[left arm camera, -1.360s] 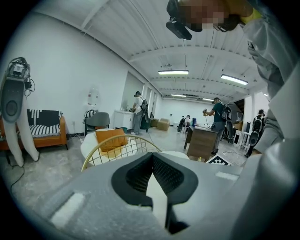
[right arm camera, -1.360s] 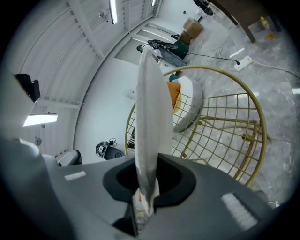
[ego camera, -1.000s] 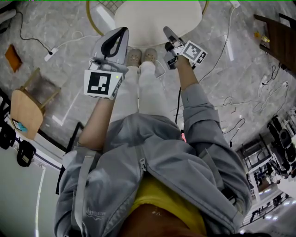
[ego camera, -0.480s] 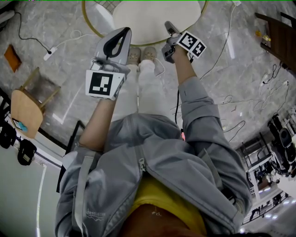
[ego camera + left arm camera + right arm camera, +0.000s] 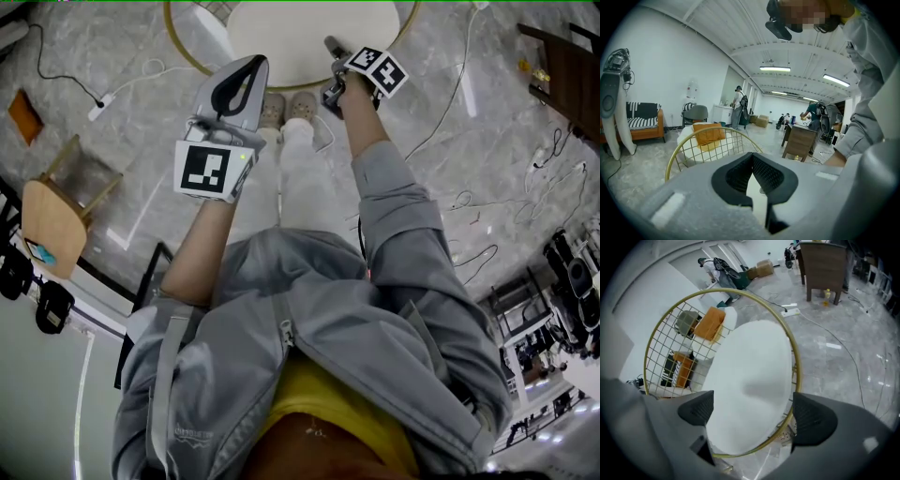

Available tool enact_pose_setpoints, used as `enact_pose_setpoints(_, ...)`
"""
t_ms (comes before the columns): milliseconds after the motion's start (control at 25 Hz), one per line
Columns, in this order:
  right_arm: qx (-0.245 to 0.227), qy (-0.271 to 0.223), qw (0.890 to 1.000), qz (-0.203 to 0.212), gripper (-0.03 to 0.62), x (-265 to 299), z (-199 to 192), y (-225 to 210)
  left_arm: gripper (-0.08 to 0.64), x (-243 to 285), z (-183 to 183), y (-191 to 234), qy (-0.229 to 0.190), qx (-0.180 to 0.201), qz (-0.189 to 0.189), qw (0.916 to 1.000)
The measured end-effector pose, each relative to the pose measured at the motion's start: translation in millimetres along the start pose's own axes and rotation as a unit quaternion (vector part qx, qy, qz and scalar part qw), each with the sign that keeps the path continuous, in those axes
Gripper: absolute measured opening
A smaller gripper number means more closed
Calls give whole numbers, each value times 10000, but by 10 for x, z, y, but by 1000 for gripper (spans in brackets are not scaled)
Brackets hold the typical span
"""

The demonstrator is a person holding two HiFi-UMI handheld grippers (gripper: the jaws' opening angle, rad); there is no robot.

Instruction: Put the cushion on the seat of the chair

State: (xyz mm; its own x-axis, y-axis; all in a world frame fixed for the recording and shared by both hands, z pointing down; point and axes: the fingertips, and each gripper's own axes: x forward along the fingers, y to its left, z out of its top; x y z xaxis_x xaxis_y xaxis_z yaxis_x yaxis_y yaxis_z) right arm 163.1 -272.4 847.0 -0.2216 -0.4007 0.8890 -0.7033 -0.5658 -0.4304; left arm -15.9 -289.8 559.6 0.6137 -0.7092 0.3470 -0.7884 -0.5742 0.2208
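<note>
No readable text, number or brand was noted anywhere. The left-side marker cube [image 5: 208, 171] and the right-side marker cube [image 5: 375, 70] bore black-and-white square patterns only, no letters or digits. One short line of pale print stood low on the person's grey jacket [image 5: 309, 319], too small to make out. Nothing in the room beyond could be read.

Chair [image 5: 180, 45] partly beyond top edge
</note>
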Motion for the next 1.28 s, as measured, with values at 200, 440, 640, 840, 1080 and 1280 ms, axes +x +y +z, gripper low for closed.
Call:
enact_pose_setpoints(200,18,-102,9997,-217,513,-154,-105,-103,-2,-48,29,-67,-33,-23,-24,10000)
enact_pose_setpoints(440,-436,-756,9960,182,111,-678,-85,134,-2,-208,162,-161,-193,87,-93,9997)
enact_pose_setpoints(640,-1001,-1377,9843,460,-1,-1359,49,397,-2,-398,429,-299,-402,223,-115,9989)
enact_pose_setpoints(840,-1666,-1905,9657,585,-2,-2164,116,614,-3,-619,757,-484,-602,365,-132,9974)
enact_pose_setpoints(1080,-2672,-2864,9168,778,-2,-3263,167,1042,-3,-913,1256,-680,-961,553,-110,9938)
enact_pose_setpoints(1280,-3170,-3719,8673,947,-2,-4141,201,1455,-3,-1171,1740,-715,-1220,664,50,9903)
